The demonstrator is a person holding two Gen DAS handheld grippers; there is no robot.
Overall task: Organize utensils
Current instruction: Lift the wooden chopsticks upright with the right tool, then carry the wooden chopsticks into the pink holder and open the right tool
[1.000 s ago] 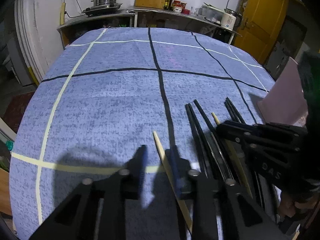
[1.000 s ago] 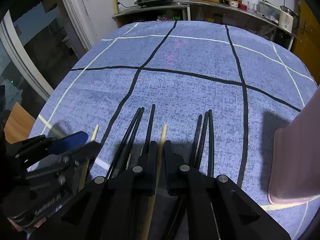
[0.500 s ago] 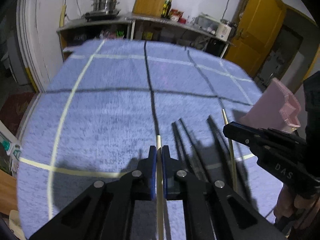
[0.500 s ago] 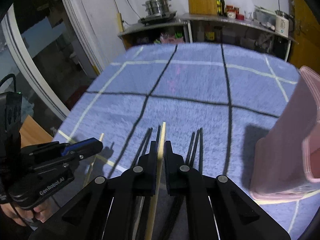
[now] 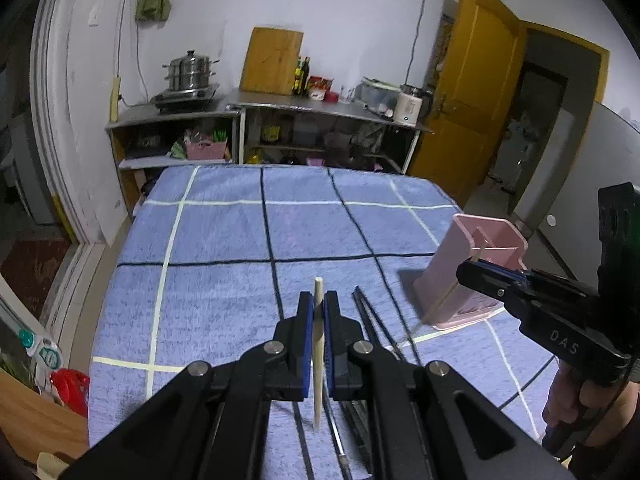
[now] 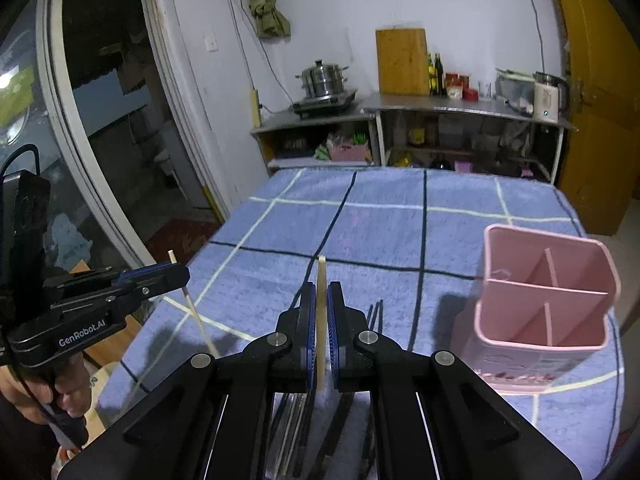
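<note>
Each gripper's fingers pinch one pale chopstick, left [image 5: 318, 336] and right [image 6: 321, 320] (both raised above the cloth [image 5: 224, 240]).

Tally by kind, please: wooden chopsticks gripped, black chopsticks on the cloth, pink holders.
Wooden chopsticks: 2, one each in left gripper and right gripper
Pink holder: 1
Black chopsticks: partly hidden, uncountable
Total counted: 3

The tablecloth [image 5: 224, 240] was blue with a grid of black and pale cream lines. The utensil holder [image 6: 544, 304] was pink. Each held chopstick [image 5: 318, 344] was pale wood colour, and the chopsticks on the cloth [image 5: 372, 316] were black. The left gripper [image 5: 318, 312] and the right gripper [image 6: 321, 312] were black with blue pads. The door [image 5: 472, 92] was yellow-orange.
</note>
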